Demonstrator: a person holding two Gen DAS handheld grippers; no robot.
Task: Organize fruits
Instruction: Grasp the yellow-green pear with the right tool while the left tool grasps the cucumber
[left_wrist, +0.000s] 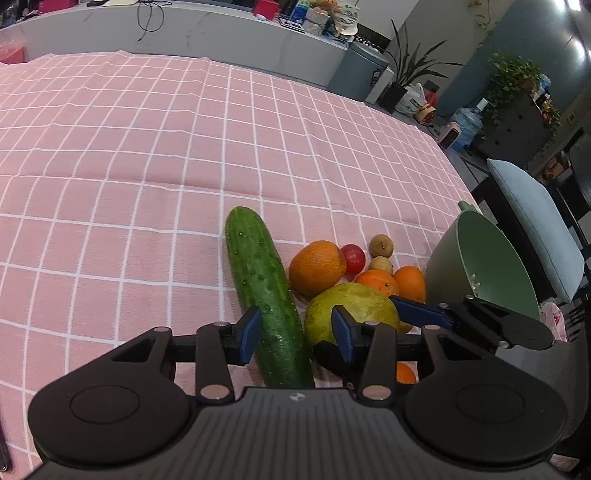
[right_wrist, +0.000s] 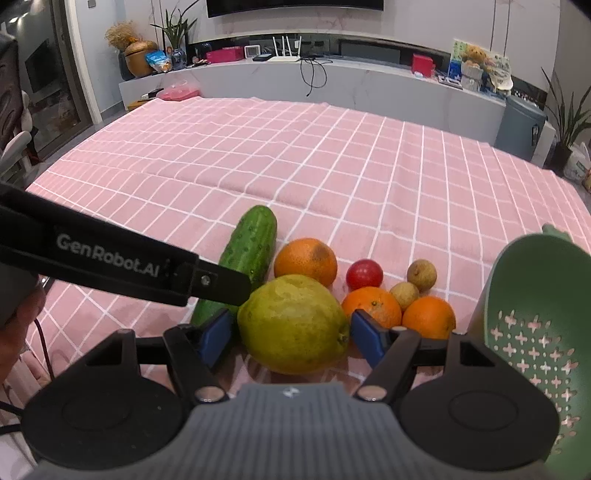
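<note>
A cucumber (left_wrist: 266, 291) lies on the pink checked cloth between the open blue pads of my left gripper (left_wrist: 295, 332), not touched. Beside it is a big yellow-green lemon-like fruit (right_wrist: 291, 325), which sits between the open pads of my right gripper (right_wrist: 291, 336); small gaps show on both sides. Behind lie three oranges (right_wrist: 306, 260) (right_wrist: 371, 306) (right_wrist: 428, 317), a red tomato (right_wrist: 364, 274) and two small brown longans (right_wrist: 421, 274). A green strainer bowl (right_wrist: 532, 332) stands tilted at the right. The right gripper also shows in the left wrist view (left_wrist: 424, 314).
The pink cloth (right_wrist: 295, 155) covers the table. The table's right edge (left_wrist: 454, 166) drops to a chair with a blue cushion (left_wrist: 535, 221). A grey counter (right_wrist: 332, 81) runs behind the table. The left gripper's arm (right_wrist: 110, 262) crosses the right view.
</note>
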